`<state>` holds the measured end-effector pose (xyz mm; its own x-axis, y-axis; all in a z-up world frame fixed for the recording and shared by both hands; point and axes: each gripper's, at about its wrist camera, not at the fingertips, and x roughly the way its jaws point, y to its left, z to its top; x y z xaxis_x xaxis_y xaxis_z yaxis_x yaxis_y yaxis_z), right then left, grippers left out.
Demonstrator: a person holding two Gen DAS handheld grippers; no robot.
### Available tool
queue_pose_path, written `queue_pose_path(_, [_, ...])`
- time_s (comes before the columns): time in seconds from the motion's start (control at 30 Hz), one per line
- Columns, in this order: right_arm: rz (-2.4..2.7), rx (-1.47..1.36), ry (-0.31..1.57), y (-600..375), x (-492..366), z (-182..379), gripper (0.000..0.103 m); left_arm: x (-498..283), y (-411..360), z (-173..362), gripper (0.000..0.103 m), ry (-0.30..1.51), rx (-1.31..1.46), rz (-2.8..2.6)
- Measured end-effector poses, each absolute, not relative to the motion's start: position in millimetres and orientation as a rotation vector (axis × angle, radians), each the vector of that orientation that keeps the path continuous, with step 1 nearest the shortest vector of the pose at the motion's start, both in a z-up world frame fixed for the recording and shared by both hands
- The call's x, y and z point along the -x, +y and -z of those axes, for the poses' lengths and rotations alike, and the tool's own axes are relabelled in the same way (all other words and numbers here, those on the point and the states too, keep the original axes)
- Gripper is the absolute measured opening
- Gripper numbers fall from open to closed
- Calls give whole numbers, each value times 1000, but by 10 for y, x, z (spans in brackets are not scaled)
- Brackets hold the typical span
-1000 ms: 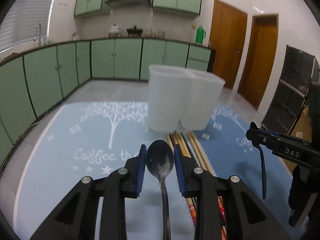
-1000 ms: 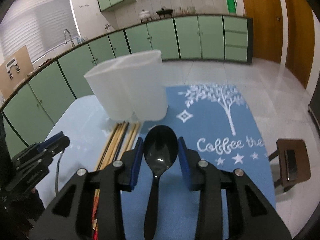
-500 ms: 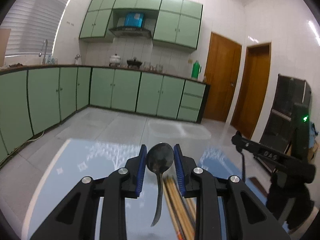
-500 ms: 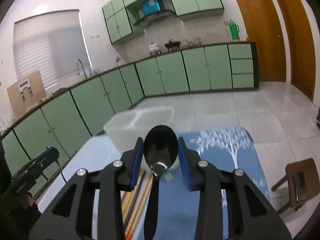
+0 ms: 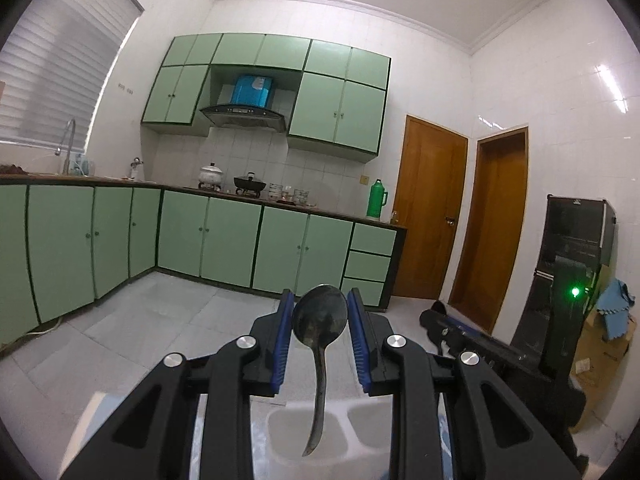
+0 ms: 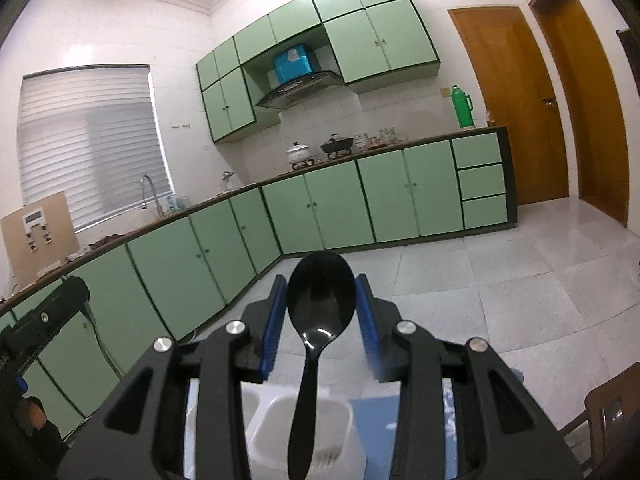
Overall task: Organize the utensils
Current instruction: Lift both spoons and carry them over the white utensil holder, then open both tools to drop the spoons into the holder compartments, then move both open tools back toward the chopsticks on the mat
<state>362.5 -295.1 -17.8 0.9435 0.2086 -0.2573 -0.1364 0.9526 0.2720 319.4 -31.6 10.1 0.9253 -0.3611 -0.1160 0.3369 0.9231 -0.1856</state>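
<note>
My left gripper is shut on the bowl of a dark metal spoon; its handle hangs down over the left compartment of the white two-compartment holder. My right gripper is shut on the bowl of a black plastic spoon; its handle hangs over the right compartment of the holder. Both grippers are raised and tilted up, above the holder. The right gripper also shows in the left wrist view, and the left gripper in the right wrist view.
A blue tablecloth lies under the holder. A brown chair stands at the right. Green kitchen cabinets, two wooden doors and a dark appliance ring the room. The chopsticks on the table are out of view.
Both grippers have lifted off the table with their spoons and tilted up. They now hang over the holder, spoon handles pointing down into it.
</note>
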Motion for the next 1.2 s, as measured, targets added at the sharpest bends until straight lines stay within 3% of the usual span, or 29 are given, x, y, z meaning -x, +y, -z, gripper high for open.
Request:
queue_pose_path(0.27, [-148, -240, 357, -2893, -3946, 515, 33, -3648, -447, 252, 27, 240, 165, 362])
queue_pose_path(0.63, [-186, -272, 386, -2918, -3703, 585, 40, -3533, -372, 367, 29, 300, 165, 356])
queue_pose_path(0.97, [-186, -288, 536, -2958, -2629, 785, 77, -2629, -180, 551, 58, 444, 125, 295])
queue_pose_path(1.2, [-174, -223, 738, -2694, -1808, 1342, 86, -1991, -90, 1209, 68, 706, 98, 247])
